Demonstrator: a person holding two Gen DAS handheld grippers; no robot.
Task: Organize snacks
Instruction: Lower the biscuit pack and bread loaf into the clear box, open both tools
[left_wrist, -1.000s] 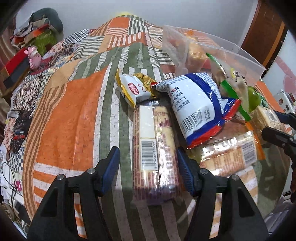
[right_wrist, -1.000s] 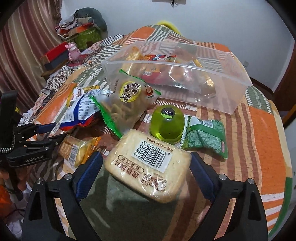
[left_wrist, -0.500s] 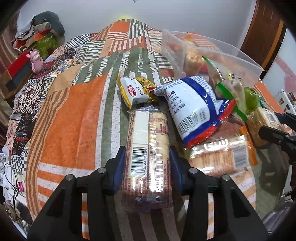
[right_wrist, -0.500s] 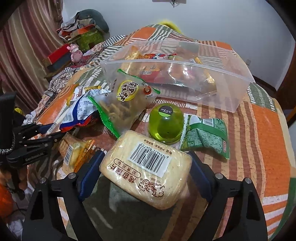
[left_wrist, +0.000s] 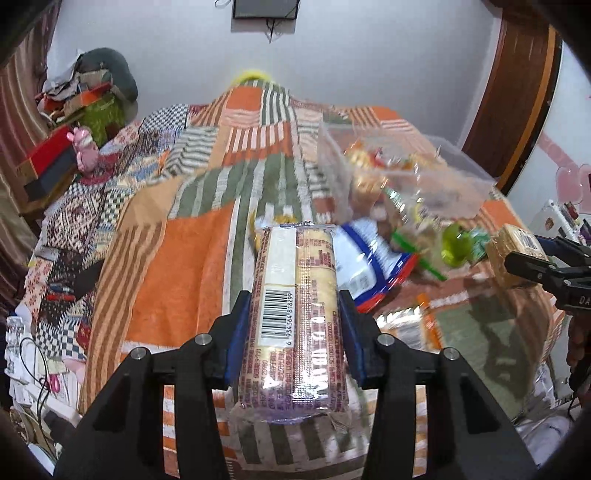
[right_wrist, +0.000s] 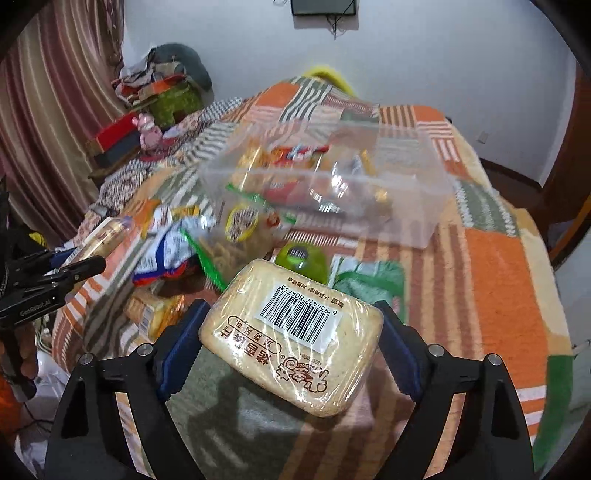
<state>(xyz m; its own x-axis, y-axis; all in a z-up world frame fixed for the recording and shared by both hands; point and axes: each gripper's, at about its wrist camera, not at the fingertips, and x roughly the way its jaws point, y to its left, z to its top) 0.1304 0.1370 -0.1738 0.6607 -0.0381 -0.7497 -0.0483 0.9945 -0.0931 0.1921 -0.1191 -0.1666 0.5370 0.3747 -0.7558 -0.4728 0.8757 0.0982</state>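
My left gripper (left_wrist: 293, 306) is shut on a long biscuit pack (left_wrist: 295, 258) with a barcode, held lengthwise and raised off the patchwork cloth (left_wrist: 177, 273). My right gripper (right_wrist: 291, 310) is shut on a flat toast pack (right_wrist: 295, 350), also lifted above the table. Behind both stands a clear plastic bin (right_wrist: 424, 206) with several snacks inside. In front of the bin lie a blue-and-white bag (right_wrist: 166, 251), a clear bag with a yellow label (right_wrist: 242, 221), a green jelly cup (right_wrist: 310, 258), a green packet (right_wrist: 373, 284) and an orange cracker pack (right_wrist: 155, 314).
The table edge drops away at the right (right_wrist: 554, 332) and near side. A pile of boxes and clothes with a pink toy (left_wrist: 85, 144) sits at the back left by a striped curtain (right_wrist: 55, 110). A brown door frame (left_wrist: 517, 103) stands at the right.
The left jaws closed onto the biscuit pack and lifted it off the cloth. The right jaws tightened on the toast pack and raised it. Both views now tilt up toward the wall.
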